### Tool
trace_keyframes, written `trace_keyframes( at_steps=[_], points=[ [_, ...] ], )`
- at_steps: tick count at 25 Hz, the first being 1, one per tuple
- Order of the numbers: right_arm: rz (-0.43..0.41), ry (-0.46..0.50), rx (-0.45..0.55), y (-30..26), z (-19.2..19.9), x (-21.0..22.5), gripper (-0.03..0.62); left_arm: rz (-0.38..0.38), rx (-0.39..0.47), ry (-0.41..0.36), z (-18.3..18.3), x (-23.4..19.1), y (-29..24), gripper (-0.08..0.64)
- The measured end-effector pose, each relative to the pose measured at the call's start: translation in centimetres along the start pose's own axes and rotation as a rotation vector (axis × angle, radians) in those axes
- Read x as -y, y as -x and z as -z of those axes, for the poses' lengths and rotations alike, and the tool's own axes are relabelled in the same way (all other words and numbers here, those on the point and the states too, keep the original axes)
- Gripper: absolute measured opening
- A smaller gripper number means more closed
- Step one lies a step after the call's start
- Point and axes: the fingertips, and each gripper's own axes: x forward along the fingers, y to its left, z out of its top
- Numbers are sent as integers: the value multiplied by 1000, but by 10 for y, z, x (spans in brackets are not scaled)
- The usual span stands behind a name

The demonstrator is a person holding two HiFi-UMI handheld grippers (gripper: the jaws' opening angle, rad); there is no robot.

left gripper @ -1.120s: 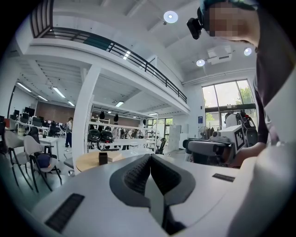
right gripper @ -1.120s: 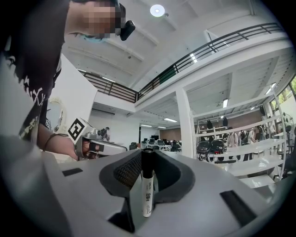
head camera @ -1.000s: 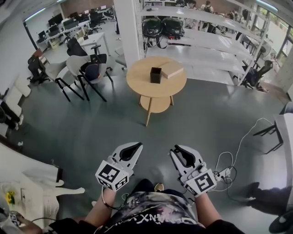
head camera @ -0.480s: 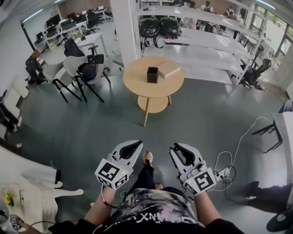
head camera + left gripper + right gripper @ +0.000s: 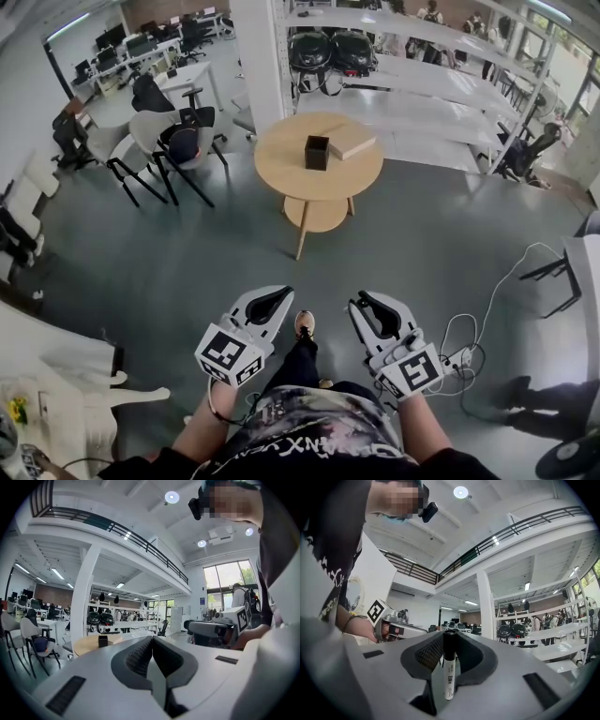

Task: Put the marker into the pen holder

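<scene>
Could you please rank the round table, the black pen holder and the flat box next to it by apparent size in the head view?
1. round table
2. flat box
3. pen holder
All sit about equally far away, so the order holds.

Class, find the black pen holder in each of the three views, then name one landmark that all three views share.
Head view: pen holder at upper centre, on the round table.
Left gripper view: pen holder left of centre, low, on the same table.
Right gripper view: not in it.
Shared landmark: the dark helmets on the white shelf, at top centre, left of centre, right of centre.
</scene>
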Motion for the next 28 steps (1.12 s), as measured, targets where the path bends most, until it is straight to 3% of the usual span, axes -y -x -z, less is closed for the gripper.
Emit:
trace_keyframes(
  at_steps=[11, 28],
  points=[
    [-5, 0, -20, -52, 15, 45, 80, 3, -2, 23, 7, -51, -49, 21],
    [18, -18, -55, -188, -4, 148, 80, 39, -21, 60, -24, -185, -154, 21]
  ],
)
